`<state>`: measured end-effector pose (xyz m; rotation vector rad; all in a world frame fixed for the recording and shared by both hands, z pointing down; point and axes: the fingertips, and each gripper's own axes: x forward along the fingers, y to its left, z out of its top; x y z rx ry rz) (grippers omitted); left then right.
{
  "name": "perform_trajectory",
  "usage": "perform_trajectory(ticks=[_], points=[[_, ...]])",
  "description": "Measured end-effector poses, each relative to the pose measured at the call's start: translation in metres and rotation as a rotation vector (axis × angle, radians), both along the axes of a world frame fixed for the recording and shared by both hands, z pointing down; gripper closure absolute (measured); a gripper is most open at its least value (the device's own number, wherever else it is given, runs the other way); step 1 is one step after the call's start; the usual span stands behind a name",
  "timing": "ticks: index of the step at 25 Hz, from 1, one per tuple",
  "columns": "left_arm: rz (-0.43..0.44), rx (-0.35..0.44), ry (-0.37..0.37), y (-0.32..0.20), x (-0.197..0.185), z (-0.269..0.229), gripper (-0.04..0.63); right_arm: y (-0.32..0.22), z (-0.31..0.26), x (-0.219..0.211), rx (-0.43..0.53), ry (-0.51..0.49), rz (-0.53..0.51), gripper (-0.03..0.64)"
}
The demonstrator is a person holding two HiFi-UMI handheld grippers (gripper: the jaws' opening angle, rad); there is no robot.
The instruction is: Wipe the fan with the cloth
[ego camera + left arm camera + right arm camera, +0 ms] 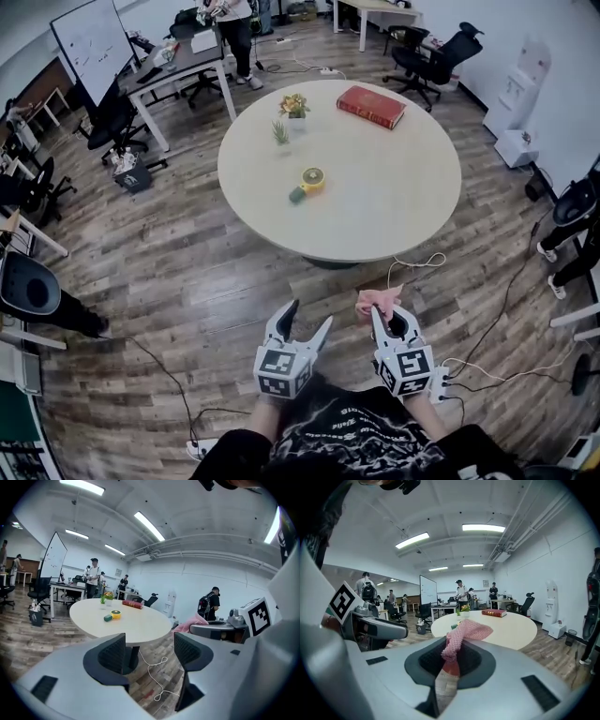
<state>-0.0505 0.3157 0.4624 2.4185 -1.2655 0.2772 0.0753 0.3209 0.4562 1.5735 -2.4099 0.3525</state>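
I am standing in an open office with a wooden floor, facing a round pale table (375, 216) that is sitting well apart from me. My right claw (391, 319) is clamping a pink cloth (377, 302): the jaws are pressing together on its lower part, and a loose bunch is spilling out above the tips. My left claw (309, 315) is hanging just beside it with its jaws apart and nothing between them, only floor and a white cable (412, 265) showing through the gap.

The cloth is looking soft and limp, with an open knitted weave, so I am expecting it to drape and fold round whatever I press it on; the free bunch is the part to wipe with.

The fan (312, 178) is lying near the middle of the table, out of reach of both claws. It is small, a round yellow head with a green piece touching it on the near side. I am judging it light and likely plastic, so it may slide or tip under a wipe; steadying it by the green piece with my left claw seems the safest hold.

Beyond it, two little potted plants (293, 105) and a red book (371, 105) are sitting toward the far edge
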Motion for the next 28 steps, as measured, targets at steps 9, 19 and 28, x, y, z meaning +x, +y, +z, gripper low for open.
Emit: perform_trajectory(ticks=[9, 19, 28], points=[[0.07, -0.008, 0.028, -0.046, -0.026, -0.007, 0.256, -0.04, 0.007, -0.034, -0.007, 0.002, 0.049, 0.568], [0.106, -0.033, -0.002, -0.081, -0.03, -0.004, 0.256, -0.088, 0.01, -0.039, -0.011, -0.012, 0.044, 0.568], [-0.033, -0.044, -0.052, -0.159, -0.038, 0.004, 0.257, -0.18, 0.019, -0.033, -0.04, -0.009, -0.071, 0.566]])
